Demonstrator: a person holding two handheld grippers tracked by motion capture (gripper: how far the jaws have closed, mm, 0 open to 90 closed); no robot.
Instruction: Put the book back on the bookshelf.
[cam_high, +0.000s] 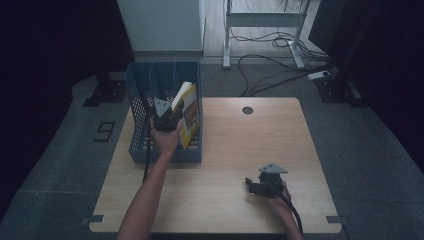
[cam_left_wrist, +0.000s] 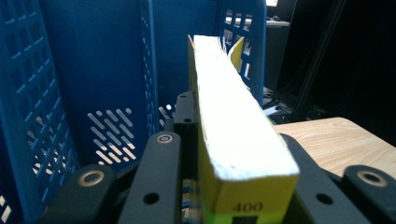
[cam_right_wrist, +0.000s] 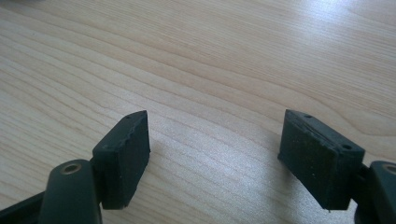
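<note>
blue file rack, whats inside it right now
A yellow book, clamped by the left gripper, leans in the blue file rack's right-hand slot. The hand and book cover the rack's floor there.

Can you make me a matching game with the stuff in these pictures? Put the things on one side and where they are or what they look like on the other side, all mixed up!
Things:
1. yellow book
2. blue file rack
3. right gripper
4. left gripper

Descriptions:
A. jaws apart over bare wood, holding nothing
B. stands at the table's far left corner, with slotted walls
C. clamped on the book, at the rack
D. thick, pale page edges, pinched between two black jaws

Right pairs: 1-D, 2-B, 3-A, 4-C
</note>
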